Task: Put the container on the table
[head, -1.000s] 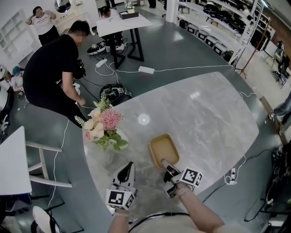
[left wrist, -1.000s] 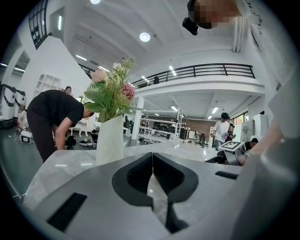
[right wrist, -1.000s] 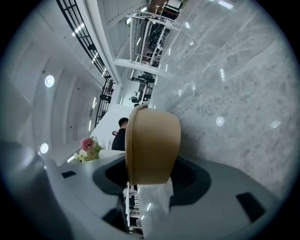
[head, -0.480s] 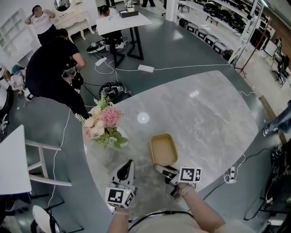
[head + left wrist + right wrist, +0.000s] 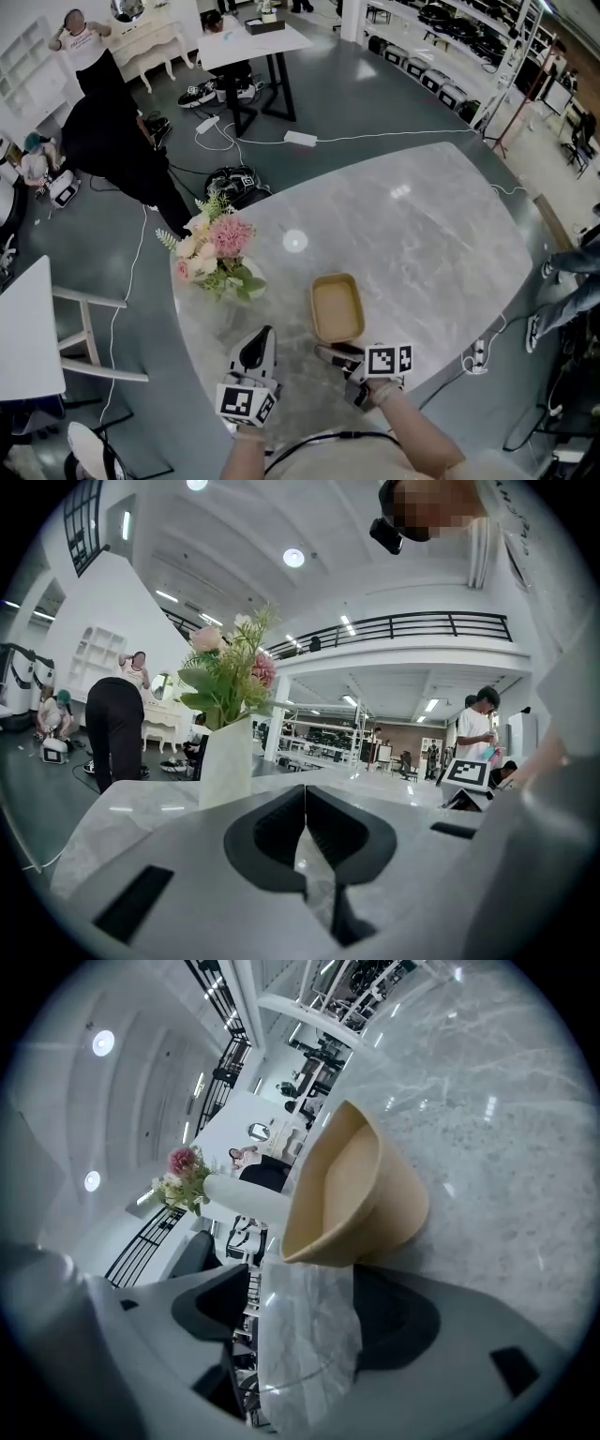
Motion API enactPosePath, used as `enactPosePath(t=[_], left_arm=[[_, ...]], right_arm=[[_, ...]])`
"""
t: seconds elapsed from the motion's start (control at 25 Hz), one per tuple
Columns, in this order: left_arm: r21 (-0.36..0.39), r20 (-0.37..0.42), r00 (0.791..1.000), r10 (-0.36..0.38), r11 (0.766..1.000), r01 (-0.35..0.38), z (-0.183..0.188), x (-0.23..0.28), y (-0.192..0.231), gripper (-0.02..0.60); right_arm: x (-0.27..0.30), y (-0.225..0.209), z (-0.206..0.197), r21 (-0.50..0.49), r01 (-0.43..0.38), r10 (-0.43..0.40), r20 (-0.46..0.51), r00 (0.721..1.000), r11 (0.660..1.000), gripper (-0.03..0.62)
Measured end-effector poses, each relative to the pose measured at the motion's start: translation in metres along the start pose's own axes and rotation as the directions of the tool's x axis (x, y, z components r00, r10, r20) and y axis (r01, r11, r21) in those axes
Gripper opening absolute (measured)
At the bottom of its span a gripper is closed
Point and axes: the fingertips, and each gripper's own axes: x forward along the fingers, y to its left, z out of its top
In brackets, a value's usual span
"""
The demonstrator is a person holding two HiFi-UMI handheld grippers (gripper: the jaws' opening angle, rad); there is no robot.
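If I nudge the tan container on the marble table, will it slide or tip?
The tan container looks thin-walled and empty, so it is probably light. Its low, wide shape suggests sliding rather than tipping. The glossy marble table likely offers little grip.

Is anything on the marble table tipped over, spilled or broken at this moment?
Nothing stands out. The tan container sits upright and empty on the table, and the vase of flowers stands upright, apart from it.
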Motion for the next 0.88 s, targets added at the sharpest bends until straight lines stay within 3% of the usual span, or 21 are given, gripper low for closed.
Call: enactPosePath(t=[0.4, 0.88], left_arm=[[0.001, 0.008, 1.0, -0.005, 1.0, 0.005, 0.005, -0.007, -0.004, 0.005], [0.025, 0.022, 0.999, -0.037, 0.999, 0.036, 0.016, -0.026, -0.013, 0.006]], right_arm=[[-0.009, 0.003, -0.007, 0.018, -0.004, 0.003, 0.011, 1.0, 1.0, 0.325], [-0.036, 0.023, -0.01, -0.125, 0.001, 0.007, 0.067, 0.998, 0.992, 0.098]])
